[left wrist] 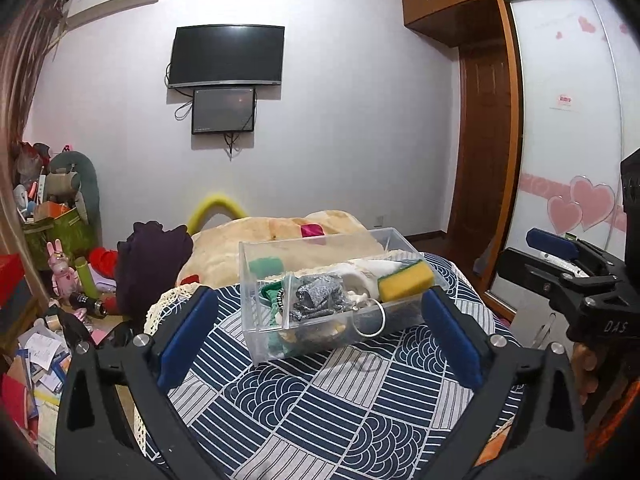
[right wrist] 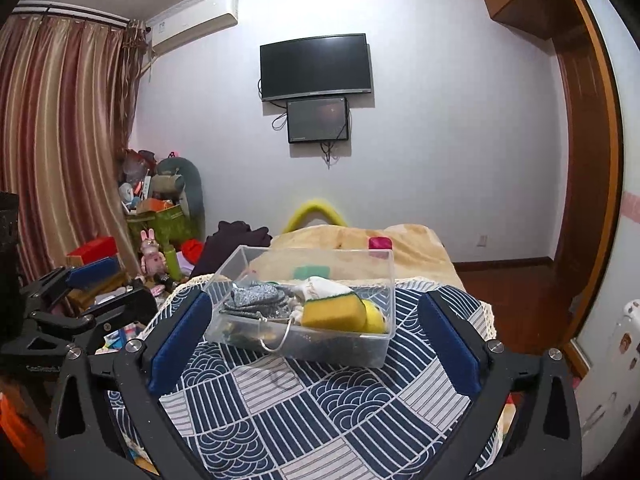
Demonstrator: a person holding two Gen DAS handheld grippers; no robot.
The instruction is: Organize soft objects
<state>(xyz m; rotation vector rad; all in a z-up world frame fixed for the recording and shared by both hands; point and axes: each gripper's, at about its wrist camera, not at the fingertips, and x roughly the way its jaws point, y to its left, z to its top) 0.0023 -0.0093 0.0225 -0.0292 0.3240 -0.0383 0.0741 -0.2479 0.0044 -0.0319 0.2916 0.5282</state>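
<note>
A clear plastic box (left wrist: 256,276) (right wrist: 380,344) stands on a blue-and-white patterned cloth (left wrist: 340,408) (right wrist: 320,412). It holds a yellow-green sponge (left wrist: 406,280) (right wrist: 334,312), a grey knitted cloth (left wrist: 316,298) (right wrist: 256,296), a white cloth (left wrist: 360,276) (right wrist: 324,286), green fabric (left wrist: 272,294) and a metal ring (left wrist: 370,318) (right wrist: 276,340). My left gripper (left wrist: 320,336) is open and empty, just in front of the box. My right gripper (right wrist: 316,344) is open and empty, its fingers either side of the box's near end. The right gripper also shows at the right of the left wrist view (left wrist: 560,256).
A beige blanket (left wrist: 280,240) (right wrist: 400,244) lies behind the box with a dark purple garment (left wrist: 152,264) (right wrist: 236,240) to the left. Clutter and a pink rabbit toy (left wrist: 62,268) (right wrist: 152,256) cover the floor at left. A wardrobe (left wrist: 560,120) stands at right.
</note>
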